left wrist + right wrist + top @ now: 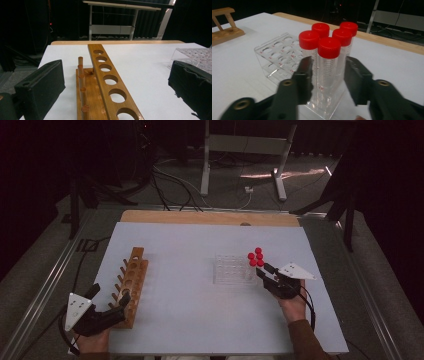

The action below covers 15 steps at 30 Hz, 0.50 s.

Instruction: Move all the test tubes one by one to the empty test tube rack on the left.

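the white tabletop [200, 320] has a wooden edge strip [210, 217] along its far side. beyond that strip lies grey floor [165, 202] with loose cables [175, 185] and a metal desk frame [240, 150]. behind the frame the room is dark, hung with black curtains [150, 25].

A white-topped table [200, 320] with a wooden far edge carries two racks. A brown wooden tube rack [132, 285] lies left, a clear plastic rack [231, 268] right.
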### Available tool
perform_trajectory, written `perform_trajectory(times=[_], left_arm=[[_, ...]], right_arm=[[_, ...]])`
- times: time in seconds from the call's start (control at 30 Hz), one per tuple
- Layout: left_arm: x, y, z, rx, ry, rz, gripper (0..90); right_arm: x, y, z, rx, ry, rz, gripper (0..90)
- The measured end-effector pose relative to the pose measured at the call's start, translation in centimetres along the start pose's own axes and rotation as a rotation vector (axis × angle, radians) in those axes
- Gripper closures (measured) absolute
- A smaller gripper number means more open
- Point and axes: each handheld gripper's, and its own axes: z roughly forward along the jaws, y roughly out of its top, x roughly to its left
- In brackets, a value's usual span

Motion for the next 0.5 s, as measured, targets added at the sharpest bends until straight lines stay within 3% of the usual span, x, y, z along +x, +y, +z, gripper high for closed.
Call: perform_trajectory(times=[0.13,0.5], left_arm=[[-0.1,0.0,0.0,-0.004,-0.001,0.000,1.3],[0.0,0.0,0.0,0.001,0.002,0.002,1.3]], right_arm=[[-0.3,-0.3,0.5,0.006,-0.001,0.017,69.0],[0.2,-0.6,1.5,0.004,-0.010,-0.009,73.9]])
